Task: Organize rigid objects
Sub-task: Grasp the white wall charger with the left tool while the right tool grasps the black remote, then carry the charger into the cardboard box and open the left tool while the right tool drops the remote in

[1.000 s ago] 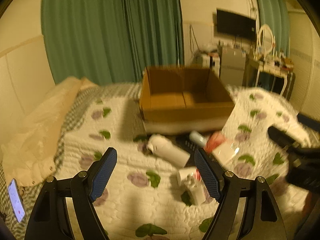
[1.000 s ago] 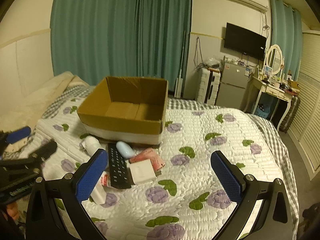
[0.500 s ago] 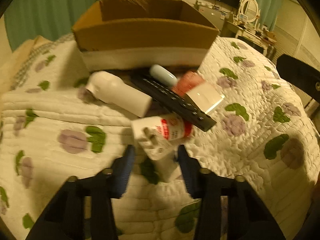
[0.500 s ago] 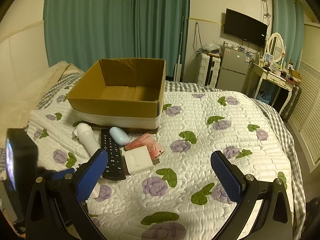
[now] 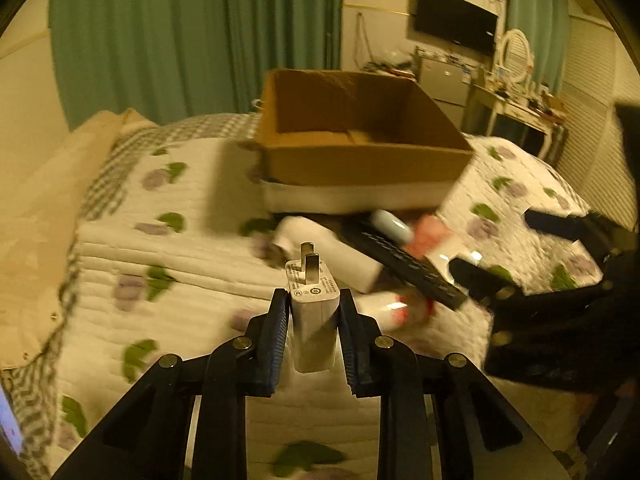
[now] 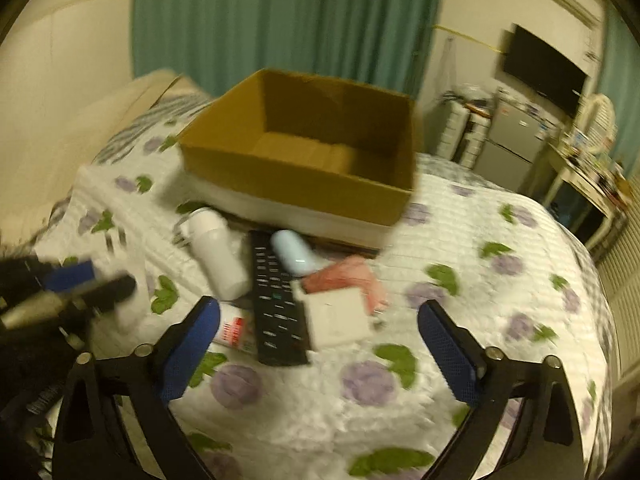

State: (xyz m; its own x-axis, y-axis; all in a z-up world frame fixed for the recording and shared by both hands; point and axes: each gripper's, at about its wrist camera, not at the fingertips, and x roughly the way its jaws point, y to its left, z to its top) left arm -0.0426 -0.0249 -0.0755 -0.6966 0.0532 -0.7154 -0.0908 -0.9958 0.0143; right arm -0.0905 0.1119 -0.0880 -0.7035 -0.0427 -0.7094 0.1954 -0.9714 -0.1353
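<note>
On the quilted bed (image 6: 460, 240), my left gripper (image 5: 313, 312) is clenched on a white plug adapter (image 5: 314, 312), prongs forward, raised before the cardboard box (image 5: 360, 152). My right gripper (image 6: 318, 338), jaws wide and just narrowing, holds nothing above the black remote (image 6: 276, 300) and white charger block (image 6: 340, 314).

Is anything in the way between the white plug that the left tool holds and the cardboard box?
Nothing visible blocks it. The left tool grips the white plug above the quilt. The white bottle and black remote lie lower down in front of the open cardboard box, so the plug should pass over them.
</note>
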